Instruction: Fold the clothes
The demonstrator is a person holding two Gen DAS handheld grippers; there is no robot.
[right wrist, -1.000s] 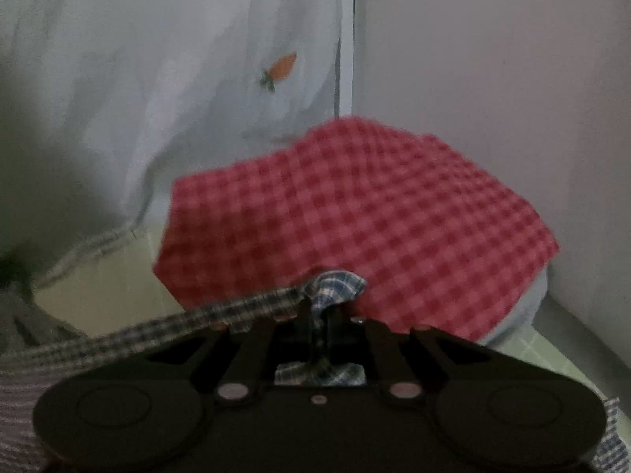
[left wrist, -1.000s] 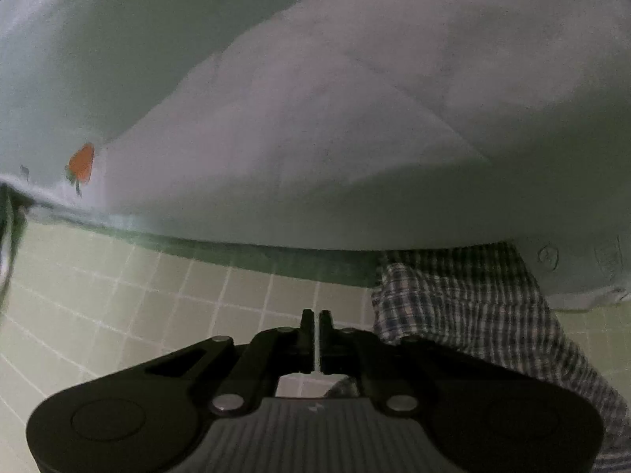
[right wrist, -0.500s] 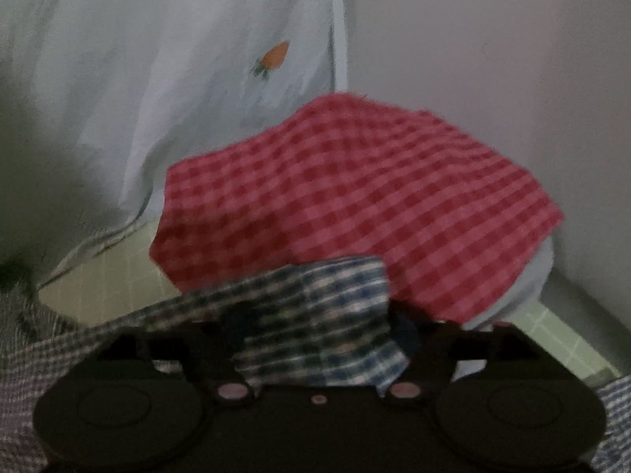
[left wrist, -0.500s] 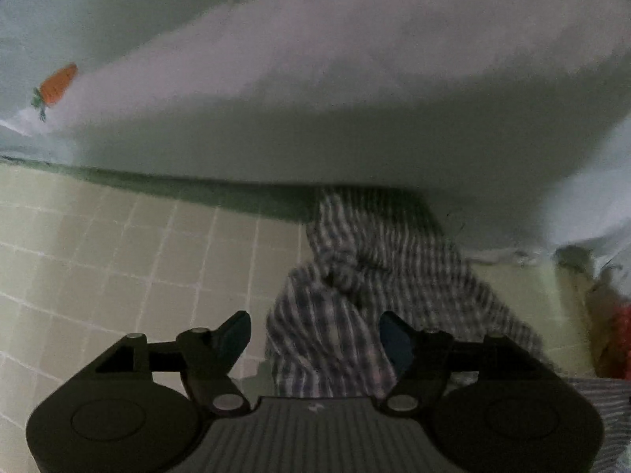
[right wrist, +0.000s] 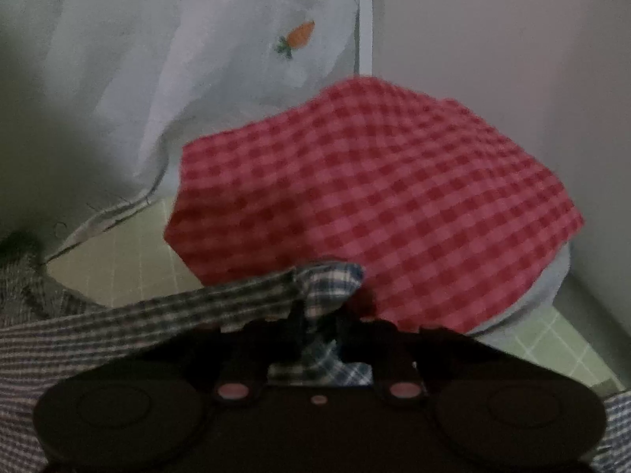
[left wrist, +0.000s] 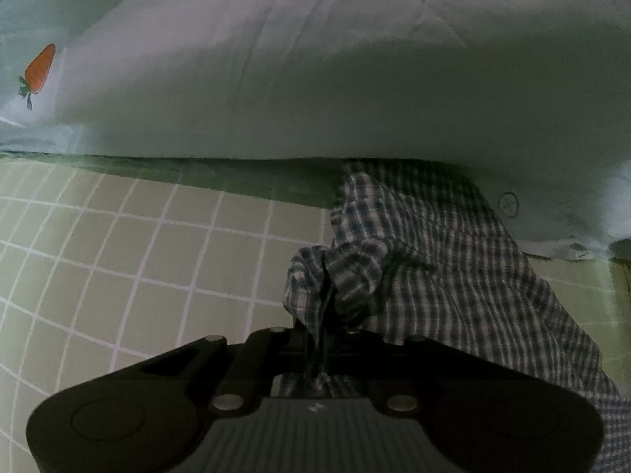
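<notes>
A blue-and-white checked garment [left wrist: 434, 268] lies bunched on the green tiled surface and runs off to the lower right. The jaws of my left gripper [left wrist: 323, 315] are closing, and its pads pinch a raised fold of this fabric. In the right wrist view the same checked garment [right wrist: 331, 280] stretches as a taut band toward the lower left. My right gripper [right wrist: 319, 315] is closing too, and a small tuft of the fabric is squeezed between its fingers.
A pale blue sheet [left wrist: 315, 79] with a small carrot print [left wrist: 39, 69] hangs over the far edge of the green tiled surface [left wrist: 138, 256]. A red checked cloth [right wrist: 374, 197] lies folded right beyond the right gripper. A plain wall [right wrist: 512, 59] stands behind it.
Both grippers opened wide half a second ago and have shut again on the checked garment. The left one sank toward the fabric; before it pinched no cloth.
</notes>
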